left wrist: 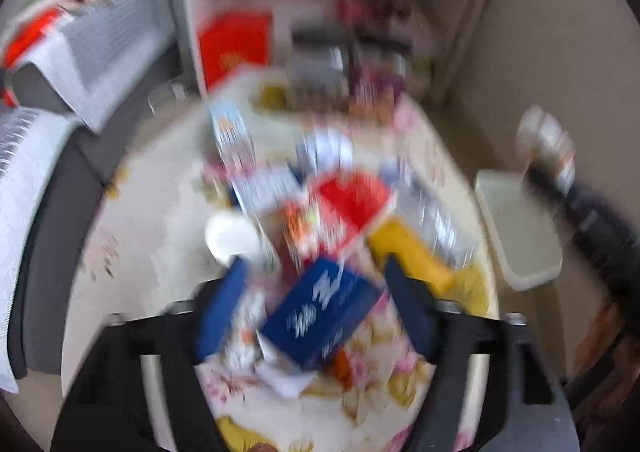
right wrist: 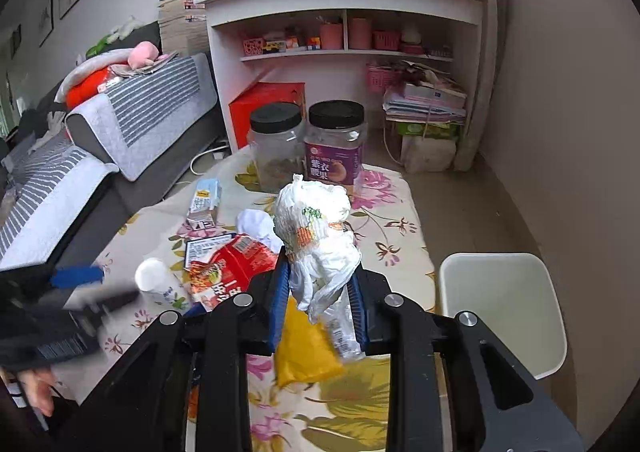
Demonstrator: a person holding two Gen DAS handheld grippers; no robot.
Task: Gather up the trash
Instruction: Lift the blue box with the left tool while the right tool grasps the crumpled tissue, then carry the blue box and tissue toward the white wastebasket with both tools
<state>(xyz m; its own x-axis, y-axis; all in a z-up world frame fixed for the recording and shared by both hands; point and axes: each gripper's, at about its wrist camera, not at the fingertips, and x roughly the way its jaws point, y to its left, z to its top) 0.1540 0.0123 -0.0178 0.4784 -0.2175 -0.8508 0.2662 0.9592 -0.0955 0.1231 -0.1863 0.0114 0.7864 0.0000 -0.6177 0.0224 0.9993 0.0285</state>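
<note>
My right gripper (right wrist: pixel 320 284) is shut on a crumpled white plastic bag (right wrist: pixel 316 224) with orange print, held up above the floral table (right wrist: pixel 392 236). In the blurred left wrist view that bag (left wrist: pixel 544 144) shows at the far right, above the cream trash bin (left wrist: pixel 516 228). My left gripper (left wrist: pixel 316 264) stands open over the litter pile. A dark blue box (left wrist: pixel 320 312) lies between its fingers with gaps on both sides. Close by lie a red snack wrapper (right wrist: pixel 228 264), a white-capped bottle (right wrist: pixel 154 278) and a yellow packet (right wrist: pixel 306 348).
The bin (right wrist: pixel 500 292) stands on the floor at the table's right edge. Two black-lidded jars (right wrist: pixel 336 144) stand at the table's far end, a small milk carton (right wrist: pixel 206 200) to their left. A grey sofa (right wrist: pixel 132 120) runs along the left, white shelves (right wrist: pixel 344 12) behind.
</note>
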